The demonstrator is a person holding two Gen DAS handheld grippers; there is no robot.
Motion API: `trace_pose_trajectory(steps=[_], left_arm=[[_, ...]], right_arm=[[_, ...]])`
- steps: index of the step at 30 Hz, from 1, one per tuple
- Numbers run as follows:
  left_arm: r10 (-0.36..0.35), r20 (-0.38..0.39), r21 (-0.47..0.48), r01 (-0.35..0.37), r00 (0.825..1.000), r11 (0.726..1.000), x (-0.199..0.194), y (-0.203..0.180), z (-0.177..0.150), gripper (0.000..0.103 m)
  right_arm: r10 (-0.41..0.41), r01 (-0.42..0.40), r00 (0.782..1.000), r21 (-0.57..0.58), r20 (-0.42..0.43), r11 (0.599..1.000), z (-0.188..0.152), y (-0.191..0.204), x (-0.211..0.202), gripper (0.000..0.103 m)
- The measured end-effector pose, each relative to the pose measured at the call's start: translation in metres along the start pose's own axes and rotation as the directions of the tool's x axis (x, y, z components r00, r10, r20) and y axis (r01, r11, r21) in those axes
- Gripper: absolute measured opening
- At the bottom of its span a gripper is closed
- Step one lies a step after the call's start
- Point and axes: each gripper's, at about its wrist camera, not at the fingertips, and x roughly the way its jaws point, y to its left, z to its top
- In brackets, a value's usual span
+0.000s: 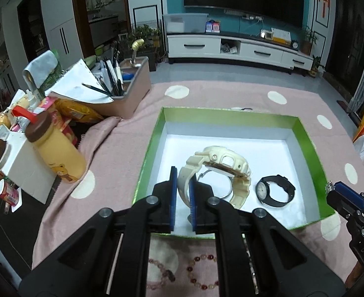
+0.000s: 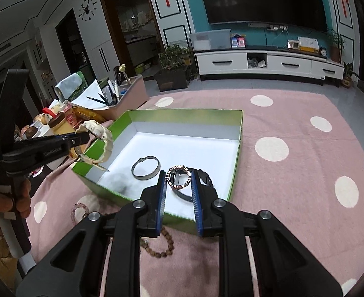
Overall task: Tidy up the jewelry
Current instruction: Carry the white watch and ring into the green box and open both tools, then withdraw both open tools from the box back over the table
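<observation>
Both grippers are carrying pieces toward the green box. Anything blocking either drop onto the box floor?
Nothing visible does. The box is open-topped; the metal bangle and black watch inside leave bare floor for the cream watch and beaded bracelet.

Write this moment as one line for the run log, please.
left claw: shut on cream watch | right claw: shut on beaded bracelet | green box: holds bangle, black watch
</observation>
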Motion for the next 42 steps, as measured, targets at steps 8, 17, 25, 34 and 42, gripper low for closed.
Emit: trace_pose_trajectory(steps=[8, 17, 25, 34, 42], left_arm=[[0.012, -0.081, 0.028, -0.010, 0.997, 1.000, 0.037, -0.013, -0.008, 0.012], [0.006, -0.072, 0.002, -0.006, 0.997, 1.000, 0.031, -0.003, -0.007, 0.047], [0.008, -0.038, -0.034, -0.010, 0.999, 0.999, 0.003, 0.012, -0.017, 0.066], [0.010, -0.044, -0.044, -0.012, 0.999, 0.999, -0.027, 0.020, -0.047, 0.084], [0.011, -0.039, -0.019, -0.011, 0.999, 1.000, -0.061, 0.015, -0.077, 0.086]], right_arm=[[0.013, -0.011, 0.997, 0.026, -0.082, 1.000, -0.003, -0.005, 0.034, 0.023], [0.017, -0.014, 0.999, 0.099, -0.036, 0.995, -0.007, -0.021, 0.014, 0.046], [-0.017, 0.018, 1.000, 0.090, -0.014, 0.996, -0.020, -0.021, -0.017, 0.047], [-0.059, 0.058, 0.998, 0.069, 0.017, 0.996, -0.036, -0.008, -0.054, 0.057], [-0.044, 0.043, 0.999, 0.050, 0.015, 0.998, -0.056, 0.008, -0.077, 0.060]])
